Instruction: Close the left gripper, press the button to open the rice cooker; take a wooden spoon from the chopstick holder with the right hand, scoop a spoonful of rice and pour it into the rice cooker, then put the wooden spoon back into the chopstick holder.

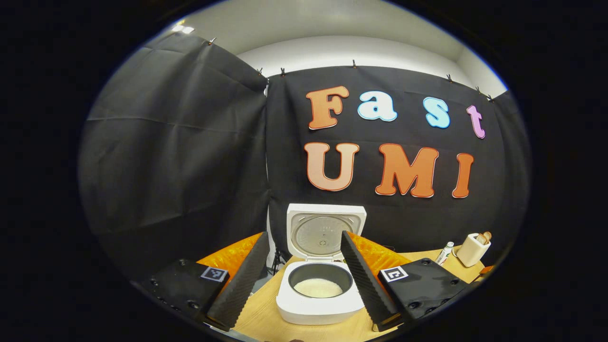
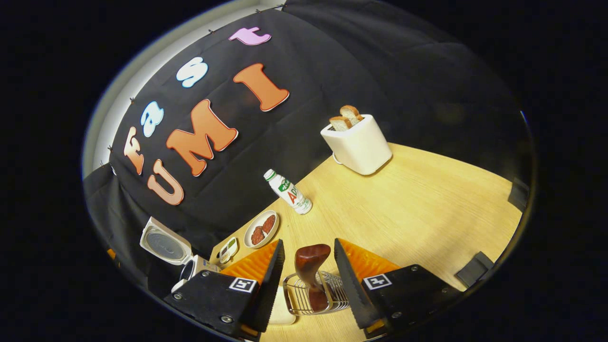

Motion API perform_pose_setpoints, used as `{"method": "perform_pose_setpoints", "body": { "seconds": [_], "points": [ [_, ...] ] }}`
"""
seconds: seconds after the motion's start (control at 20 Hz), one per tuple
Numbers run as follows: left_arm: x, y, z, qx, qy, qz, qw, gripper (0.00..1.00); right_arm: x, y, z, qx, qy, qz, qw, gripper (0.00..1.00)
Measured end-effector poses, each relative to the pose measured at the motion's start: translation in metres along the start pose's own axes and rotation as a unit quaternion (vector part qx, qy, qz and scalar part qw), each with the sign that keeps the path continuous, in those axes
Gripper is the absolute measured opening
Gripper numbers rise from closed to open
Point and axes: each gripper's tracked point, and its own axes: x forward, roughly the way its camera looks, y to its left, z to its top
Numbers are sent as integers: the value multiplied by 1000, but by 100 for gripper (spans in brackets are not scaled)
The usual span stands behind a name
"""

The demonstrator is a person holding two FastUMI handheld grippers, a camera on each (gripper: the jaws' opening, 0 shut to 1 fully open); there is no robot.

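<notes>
The white rice cooker (image 1: 319,289) stands lid-up with rice inside, and the dark wooden spoon (image 2: 311,266) sits in the wire chopstick holder (image 2: 311,294) between the released right gripper (image 2: 306,266) fingers, the left gripper (image 1: 304,270) spread too, so the task looks finished.

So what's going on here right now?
The rice cooker stands open, lid up, with rice in the pot. The left gripper hangs open in front of it. The right gripper is open around the wooden spoon, which stands in the wire holder; the fingers are not pressing it.
</notes>
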Motion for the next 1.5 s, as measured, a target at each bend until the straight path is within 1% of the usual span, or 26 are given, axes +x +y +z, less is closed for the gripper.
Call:
{"method": "perform_pose_setpoints", "body": {
  "seconds": [0.1, 0.2, 0.25, 0.3, 0.35, 0.4, 0.45, 0.5, 0.55, 0.65, 1.0, 1.25, 1.3, 1.5],
  "points": [
    [-1, 4, -3, 1, 4, 5, 1000, 100, 2, 1, -1, 14, 4, 7, 1000, 61],
    [-4, 8, -8, 3, 8, 8, 1000, 100, 3, -4, -5, 37, 16, 3, 999, 45],
    [-5, 9, -10, 4, 11, 10, 1000, 100, 4, -3, -4, 48, 17, 4, 999, 33],
    [-6, 12, -11, 4, 12, 13, 1000, 100, 3, -2, -3, 53, 19, 5, 998, 26],
    [-6, 13, -12, 3, 13, 15, 1000, 100, 4, -2, -3, 55, 17, 7, 998, 28],
    [-6, 14, -13, 0, 15, 15, 1000, 100, 4, 0, -2, 53, 14, 6, 998, 27],
    [-7, 13, -15, -2, 17, 14, 1000, 100, 5, 3, -2, 45, 12, 6, 999, 23],
    [-6, 13, -16, -3, 18, 13, 1000, 100, 5, 5, -2, 35, 13, 4, 999, 22],
    [-5, 13, -16, -4, 18, 12, 1000, 100, 4, 7, -1, 27, 15, 2, 1000, 17],
    [-4, 12, -13, -6, 15, 10, 1000, 100, 0, 17, 8, 16, 10, 6, 1000, 15],
    [-2, 9, -14, -13, 10, 2, 1000, 100, -24, 54, 40, -55, -4, 7, 998, 15],
    [-3, 16, -12, 2, 3, 4, 1000, 100, -41, 91, 54, -138, -27, 4, 990, 14],
    [-5, 17, -11, 1, 3, 3, 1000, 100, -44, 102, 54, -150, -27, 10, 988, 14],
    [-8, 25, -11, -2, -4, 9, 1000, 100, -55, 155, 44, -175, -32, 57, 982, 15]
  ]
}}
